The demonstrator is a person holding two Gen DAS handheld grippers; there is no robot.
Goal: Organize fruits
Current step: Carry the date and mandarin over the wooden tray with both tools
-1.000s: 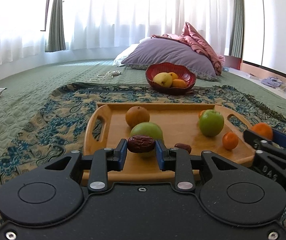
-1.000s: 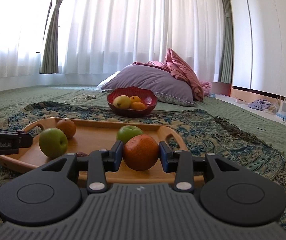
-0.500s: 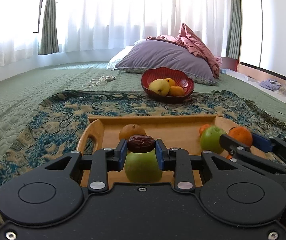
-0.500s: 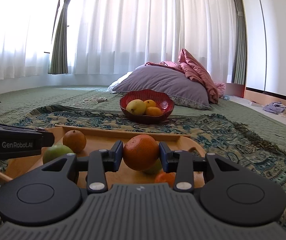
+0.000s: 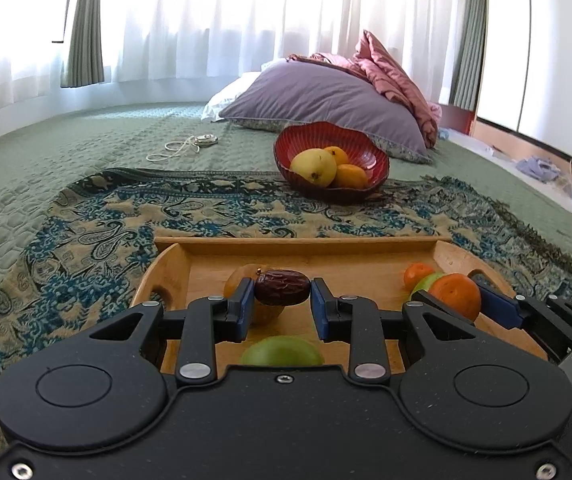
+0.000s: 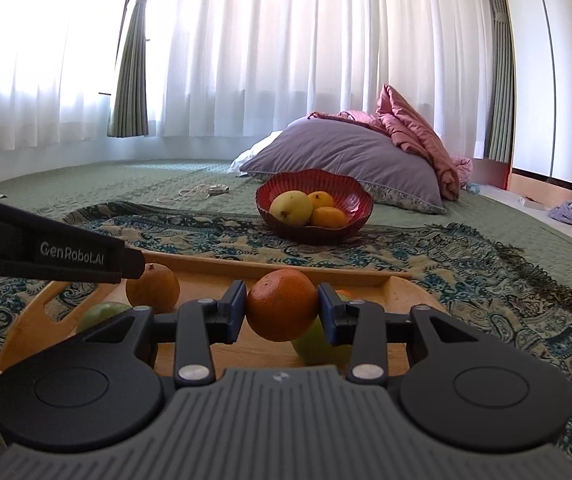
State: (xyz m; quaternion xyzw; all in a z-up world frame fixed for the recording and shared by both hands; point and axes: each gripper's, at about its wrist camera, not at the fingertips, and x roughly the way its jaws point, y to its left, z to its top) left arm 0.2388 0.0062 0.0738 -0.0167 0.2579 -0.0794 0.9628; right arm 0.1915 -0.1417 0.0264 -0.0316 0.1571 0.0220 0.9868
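My left gripper (image 5: 282,305) has its blue pads closed partway on a wrinkled dark brown date (image 5: 282,287), pinched at both ends and lifted above the wooden tray (image 5: 365,245). My right gripper (image 6: 282,312) is spread wider and clamps a round orange (image 6: 282,309) on both sides, also held above the tray.

My left wrist view shows the right gripper from the side, at the right end of the tray, with the orange (image 5: 455,295) between its fingers; a small tangerine (image 5: 417,274) and a sliver of green apple (image 5: 426,281) sit just behind it. Only this view shows the green apple (image 5: 282,351) lying on the tray under my left fingers. My right wrist view shows the left gripper only as a black body marked GenRobot.AI entering from the left edge; the date cannot be seen there.

A brownish round fruit (image 6: 153,289) rests on the tray, just behind the date in the left view. The tray has raised rims and a handle cutout at each end, and sits on a patterned blue and tan cloth (image 5: 98,236).

Beyond the far rim, well apart across bare cloth, stands a red ribbed bowl (image 6: 313,191) holding a yellow pear (image 6: 290,208) and two oranges. Behind it lie a purple pillow (image 6: 345,160) and a pink blanket (image 6: 417,136), under white curtains, with green quilted floor open to the left
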